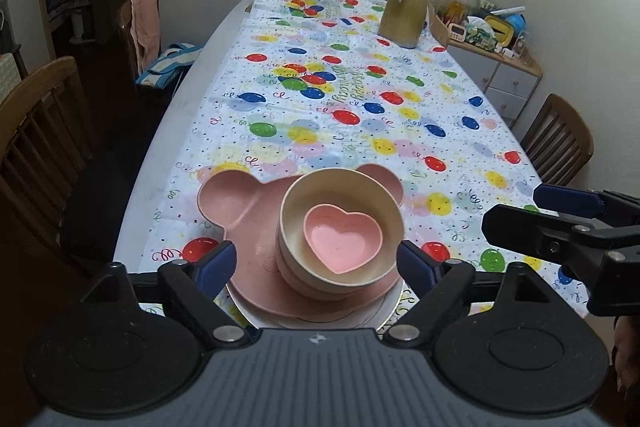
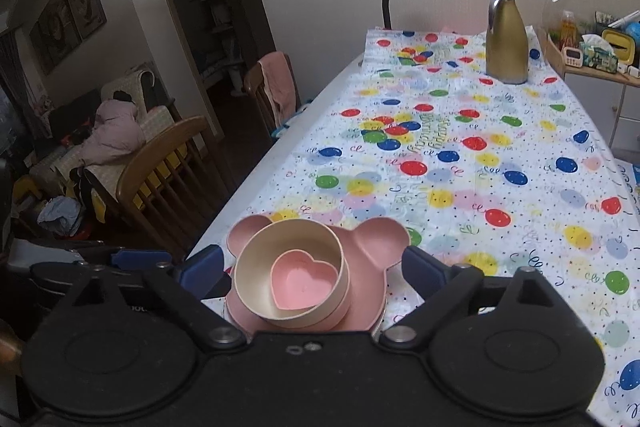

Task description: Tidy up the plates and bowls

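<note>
The dishes stand in one stack near the front edge of the table (image 1: 188, 83), on the balloon cloth (image 1: 400, 131). A pink bear plate (image 1: 236, 211) lies on a white plate (image 1: 384, 315). On the bear plate sit cream bowls (image 1: 304, 195), and a pink heart dish (image 1: 340, 241) rests inside the top bowl. The left gripper (image 1: 318, 265) is spread wide around the stack and touches nothing. The right gripper (image 2: 316, 267) is also spread wide and empty. A gold jug (image 1: 404, 11) stands far behind the stack.

heart bowl (image 1: 340, 242) – matt plastic | jug (image 1: 404, 15) – brushed metal | tablecloth (image 1: 360, 115) – glossy
</note>
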Demonstrator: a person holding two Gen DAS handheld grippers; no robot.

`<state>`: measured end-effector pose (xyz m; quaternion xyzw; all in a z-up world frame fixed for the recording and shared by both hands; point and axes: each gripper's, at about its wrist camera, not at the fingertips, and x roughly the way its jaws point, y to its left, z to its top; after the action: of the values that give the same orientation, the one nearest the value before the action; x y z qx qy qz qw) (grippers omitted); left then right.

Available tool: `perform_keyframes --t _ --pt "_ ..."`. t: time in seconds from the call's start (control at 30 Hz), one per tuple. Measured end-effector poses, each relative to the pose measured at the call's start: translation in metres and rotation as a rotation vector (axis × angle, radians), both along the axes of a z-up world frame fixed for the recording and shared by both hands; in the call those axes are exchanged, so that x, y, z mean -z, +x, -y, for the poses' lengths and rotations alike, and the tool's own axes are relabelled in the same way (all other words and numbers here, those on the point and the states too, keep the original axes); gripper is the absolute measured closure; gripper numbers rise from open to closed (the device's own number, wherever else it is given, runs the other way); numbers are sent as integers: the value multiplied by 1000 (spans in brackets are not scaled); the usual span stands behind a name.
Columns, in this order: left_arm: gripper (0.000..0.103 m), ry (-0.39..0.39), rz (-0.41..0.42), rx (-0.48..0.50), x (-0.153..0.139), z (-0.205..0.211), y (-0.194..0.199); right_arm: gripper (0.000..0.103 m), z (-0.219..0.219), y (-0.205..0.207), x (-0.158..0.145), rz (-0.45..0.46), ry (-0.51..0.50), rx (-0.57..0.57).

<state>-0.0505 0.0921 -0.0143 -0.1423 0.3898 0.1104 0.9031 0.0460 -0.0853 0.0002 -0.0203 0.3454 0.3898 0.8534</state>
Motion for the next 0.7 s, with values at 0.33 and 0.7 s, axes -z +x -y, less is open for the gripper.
perform_keyframes --t 0.33,0.7 --pt "3 12 51 0 -6 9 -16 0 18 -11 -1 47 46 31" --pt "3 29 64 -39 -10 16 -34 0 34 -29 -1 63 88 68"
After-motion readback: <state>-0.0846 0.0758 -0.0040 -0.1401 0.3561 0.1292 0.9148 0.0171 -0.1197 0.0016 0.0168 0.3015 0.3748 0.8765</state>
